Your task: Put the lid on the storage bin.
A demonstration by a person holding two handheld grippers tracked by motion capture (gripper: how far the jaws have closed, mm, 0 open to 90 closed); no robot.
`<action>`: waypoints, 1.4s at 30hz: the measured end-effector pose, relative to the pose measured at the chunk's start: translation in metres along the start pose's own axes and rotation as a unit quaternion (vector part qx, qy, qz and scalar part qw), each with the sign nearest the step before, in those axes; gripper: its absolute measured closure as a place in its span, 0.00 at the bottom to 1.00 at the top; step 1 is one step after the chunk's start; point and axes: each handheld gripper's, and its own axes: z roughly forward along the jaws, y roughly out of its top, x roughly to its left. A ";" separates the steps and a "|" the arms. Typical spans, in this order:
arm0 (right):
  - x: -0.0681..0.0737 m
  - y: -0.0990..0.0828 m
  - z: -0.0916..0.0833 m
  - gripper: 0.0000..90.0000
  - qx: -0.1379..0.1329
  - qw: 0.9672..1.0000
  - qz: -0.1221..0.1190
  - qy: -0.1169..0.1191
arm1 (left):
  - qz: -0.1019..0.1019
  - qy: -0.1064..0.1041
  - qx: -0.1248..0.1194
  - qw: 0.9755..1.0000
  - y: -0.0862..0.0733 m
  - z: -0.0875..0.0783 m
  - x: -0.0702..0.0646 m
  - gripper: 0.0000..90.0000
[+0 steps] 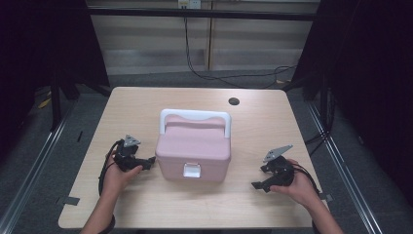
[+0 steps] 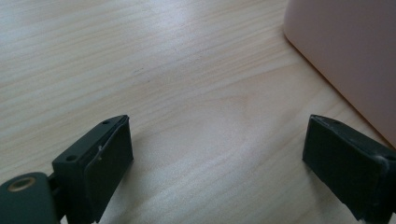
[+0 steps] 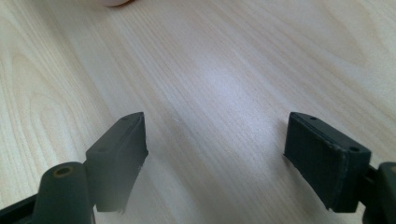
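A pink lidded box [image 1: 194,151] with a white handle [image 1: 195,117] and a white front latch [image 1: 191,170] stands mid-table, lid down. My left gripper [image 1: 150,161] lies low on the table just left of the box, jaws wide open on bare wood; the box's pink wall [image 2: 345,51] fills the upper right of the left gripper view, close to the right jaw. My right gripper [image 1: 257,185] rests right of the box, a hand's width away, open over bare wood [image 3: 215,140]. A sliver of the pink box [image 3: 112,2] shows at the top of the right gripper view.
The light wooden table [image 1: 146,105] has a dark round cable hole [image 1: 234,101] at the back right. Black cables [image 1: 229,78] run over the floor behind it. Metal rails flank the table on both sides.
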 end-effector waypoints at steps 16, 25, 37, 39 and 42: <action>0.002 -0.012 0.001 0.20 -0.037 0.999 -0.034 -0.010 | -0.001 0.000 0.000 1.000 0.000 0.000 0.000 0.09; 0.005 -0.018 0.003 0.18 -0.058 0.997 -0.040 -0.017 | 0.000 0.000 0.000 1.000 0.000 0.000 0.000 0.09; 0.006 -0.027 0.004 0.18 -0.088 0.994 -0.052 -0.023 | -0.001 0.000 0.000 1.000 0.000 0.000 0.000 0.09; 0.005 -0.028 0.004 0.18 -0.092 0.994 -0.054 -0.022 | 0.000 0.000 0.000 1.000 0.000 0.000 0.000 0.09; 0.005 -0.031 0.004 0.18 -0.101 0.993 -0.052 -0.022 | 0.000 0.000 0.000 1.000 0.000 0.000 0.000 0.09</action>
